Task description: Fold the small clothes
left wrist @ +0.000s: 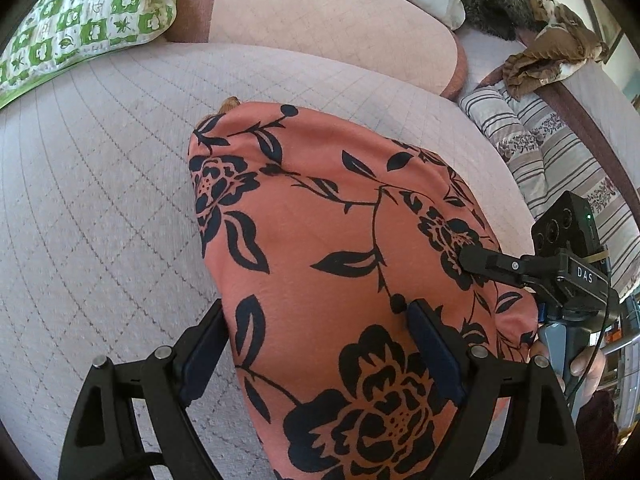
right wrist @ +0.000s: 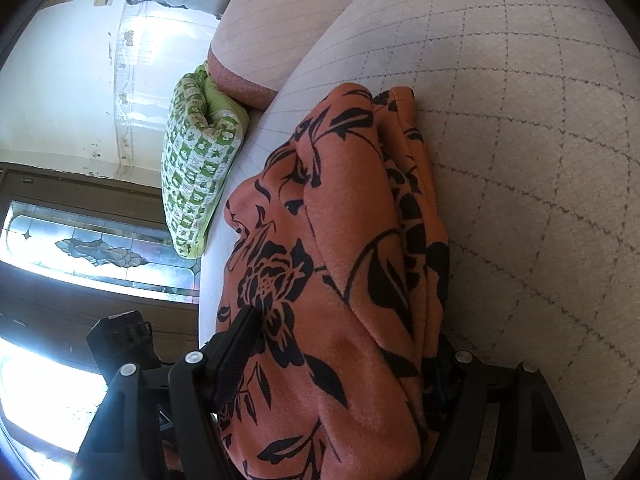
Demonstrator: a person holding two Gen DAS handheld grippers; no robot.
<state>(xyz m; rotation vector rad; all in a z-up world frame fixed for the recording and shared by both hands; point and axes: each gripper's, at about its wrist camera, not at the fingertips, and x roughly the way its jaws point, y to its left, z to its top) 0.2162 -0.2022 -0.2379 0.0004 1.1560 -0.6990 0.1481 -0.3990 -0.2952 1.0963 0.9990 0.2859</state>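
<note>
An orange garment [left wrist: 320,216] with black flowers lies folded in a thick bundle on the grey quilted bed cover [left wrist: 100,200]. My left gripper [left wrist: 316,308] stands open over its near end. Its left finger [left wrist: 204,352] is beside the cloth's left edge and its right finger [left wrist: 436,352] rests on top of the cloth. My right gripper [right wrist: 344,326] is rolled on its side and shut on the garment [right wrist: 352,240] at the bundle's right edge. Its upper finger [left wrist: 480,262] lies on the cloth, and its lower finger is hidden beneath the folds.
A green checked pillow [left wrist: 80,20] and a pink cushion [left wrist: 320,20] lie at the head of the bed. Striped pillows [left wrist: 540,152] and a brown cloth [left wrist: 552,52] lie at the right. A hand [left wrist: 588,364] holds the right gripper's handle. A wall and a glazed door [right wrist: 80,248] stand beyond the bed's edge.
</note>
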